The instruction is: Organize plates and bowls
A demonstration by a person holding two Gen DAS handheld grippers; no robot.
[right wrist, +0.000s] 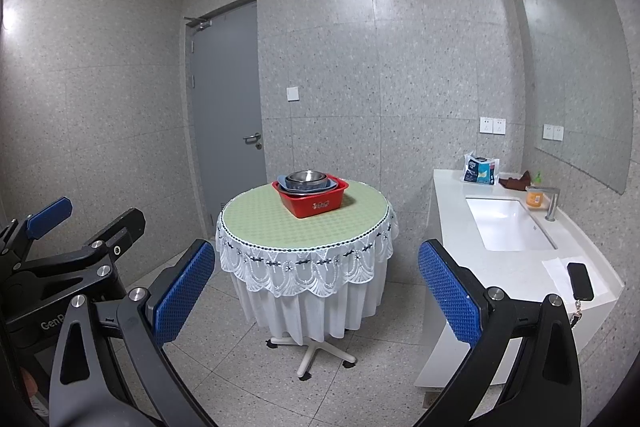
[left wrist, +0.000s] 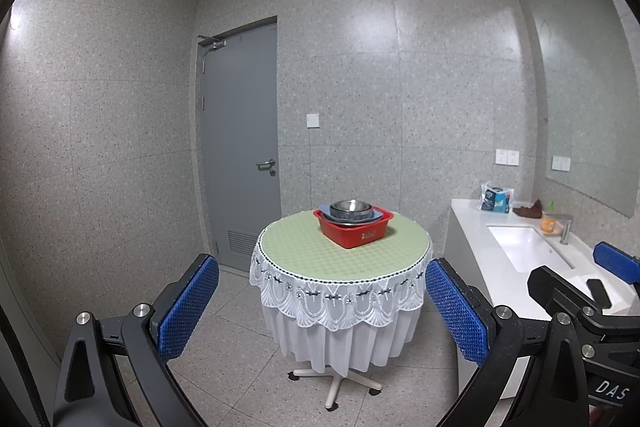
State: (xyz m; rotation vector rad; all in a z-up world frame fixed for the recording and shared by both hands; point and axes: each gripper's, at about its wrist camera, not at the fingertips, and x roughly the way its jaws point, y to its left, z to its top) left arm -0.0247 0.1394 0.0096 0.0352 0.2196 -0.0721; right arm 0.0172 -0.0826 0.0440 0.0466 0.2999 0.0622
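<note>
A red plastic basin (left wrist: 354,230) stands on a round table (left wrist: 304,247) with a green top and white lace cloth. In it lie a blue-grey plate (left wrist: 374,215) and a steel bowl (left wrist: 350,207) stacked on top. The basin also shows in the right wrist view (right wrist: 314,201), with the bowl (right wrist: 306,177). My left gripper (left wrist: 322,303) is open and empty, well short of the table. My right gripper (right wrist: 316,291) is open and empty too, beside the left one.
A white counter with a sink (right wrist: 506,225) runs along the right wall; on it lie a phone (right wrist: 580,281), a tissue pack (right wrist: 480,169) and an orange soap bottle (right wrist: 535,197). A grey door (right wrist: 228,115) is behind the table. Tiled floor surrounds the table.
</note>
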